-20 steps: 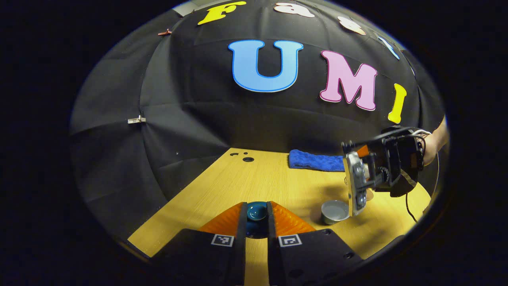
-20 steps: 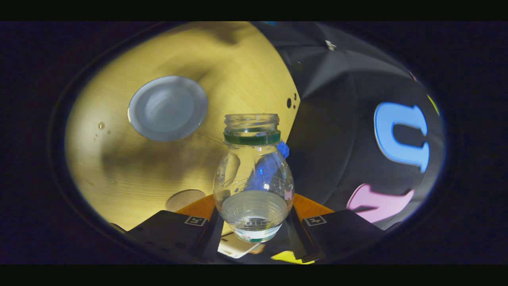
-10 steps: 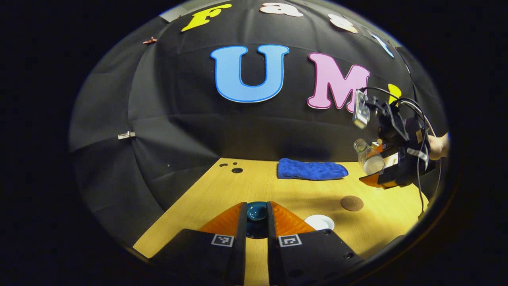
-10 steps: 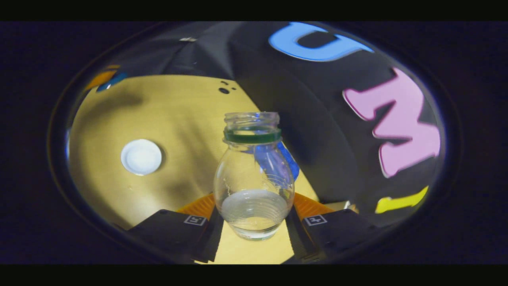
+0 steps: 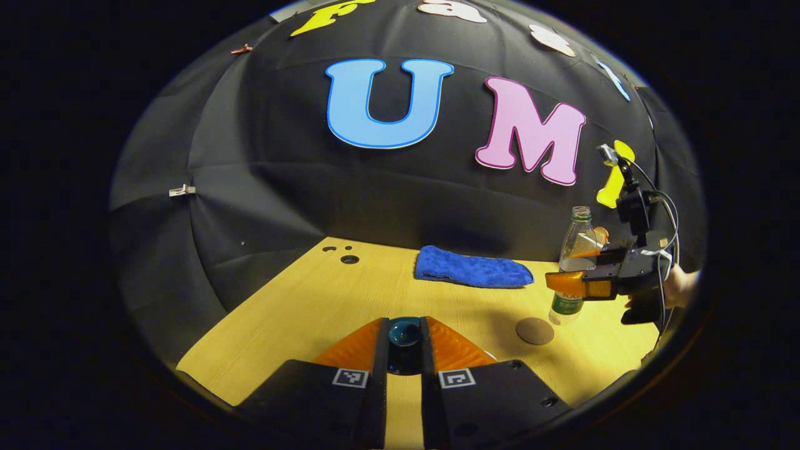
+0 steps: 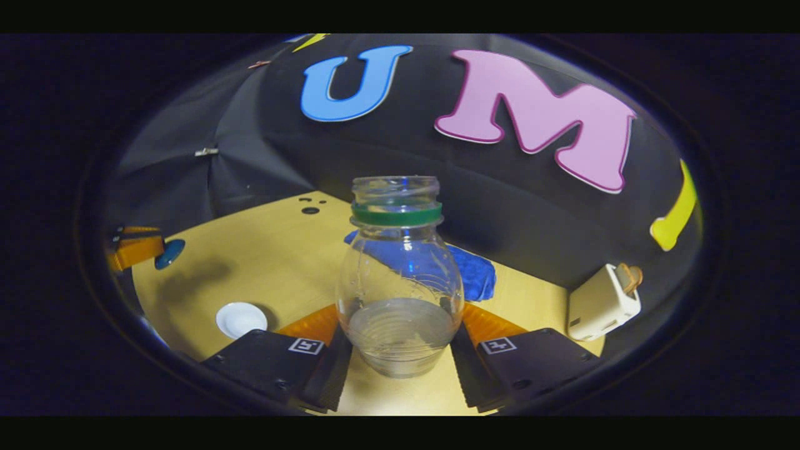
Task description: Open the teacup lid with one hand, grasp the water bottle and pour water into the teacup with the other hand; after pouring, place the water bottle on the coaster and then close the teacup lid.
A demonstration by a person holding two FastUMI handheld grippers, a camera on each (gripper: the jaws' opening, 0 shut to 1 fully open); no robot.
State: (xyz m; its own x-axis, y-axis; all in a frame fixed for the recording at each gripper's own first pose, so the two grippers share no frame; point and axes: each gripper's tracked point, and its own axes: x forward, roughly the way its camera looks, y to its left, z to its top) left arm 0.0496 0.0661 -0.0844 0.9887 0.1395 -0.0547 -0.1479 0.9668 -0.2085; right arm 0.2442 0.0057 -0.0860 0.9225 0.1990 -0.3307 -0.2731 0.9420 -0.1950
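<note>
- Holding the clear plastic water bottle by its lower body, the right gripper has both fingers pressed on it; the bottle has no cap, a green neck ring, and a little water left in the bottom.
- A second ago the right gripper view looked down on the table with the bottle tipped towards the cup; now the bottle stands upright, so I judge the pouring finished.
- In the left gripper view the bottle hangs at the far right, its base just beside the round brown coaster but, as far as I can tell, not yet on it.
- The left gripper is closed narrowly on the dark teal teacup lid, gripped by its knob between the fingers; in the right gripper view the lid is at the far left, well apart from the cup.
- The small white teacup sits uncovered on the light wooden table, near left in the right gripper view.
- A blue folded cloth lies at the far edge of the table, and a small white box sits to the right.
- Next comes lowering the bottle onto the coaster, then bringing the lid back to the cup.
</note>
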